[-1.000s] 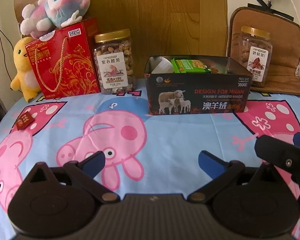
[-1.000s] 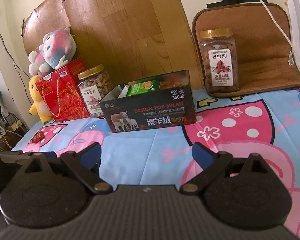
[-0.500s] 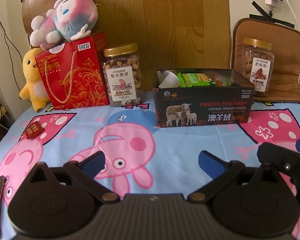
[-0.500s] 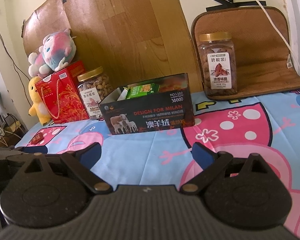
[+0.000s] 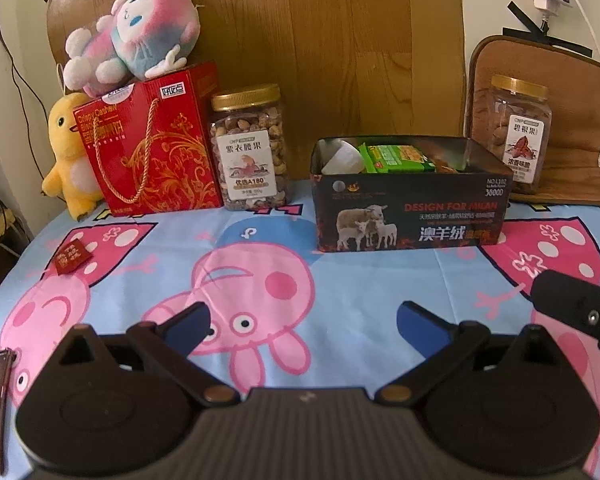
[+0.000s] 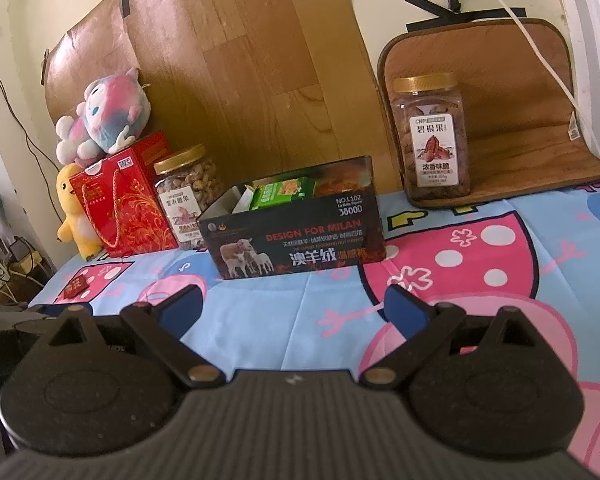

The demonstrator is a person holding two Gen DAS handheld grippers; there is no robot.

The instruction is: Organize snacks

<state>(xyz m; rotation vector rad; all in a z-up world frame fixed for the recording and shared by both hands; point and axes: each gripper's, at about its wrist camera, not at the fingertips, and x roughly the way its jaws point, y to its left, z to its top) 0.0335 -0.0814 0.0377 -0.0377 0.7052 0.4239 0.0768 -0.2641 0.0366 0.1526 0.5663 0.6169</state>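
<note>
Black snack box (image 5: 412,216) near the table's far edge, green packet (image 5: 396,158) inside, left gripper (image 5: 302,320) and right gripper (image 6: 294,306) both spread, empty.

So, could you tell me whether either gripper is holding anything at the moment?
No, nothing is held: the left gripper and right gripper are both open and empty above the tablecloth.

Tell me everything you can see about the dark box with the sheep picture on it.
The dark box is an open-topped rectangular tin, by its look, standing upright on the cartoon-pig tablecloth. Its front shows three sheep, red "DESIGN FOR MILAN" lettering and white Chinese characters. Inside sit a green snack packet, something white and orange packaging. No gripper touches it; the cashew jar stands apart on its left.
</note>
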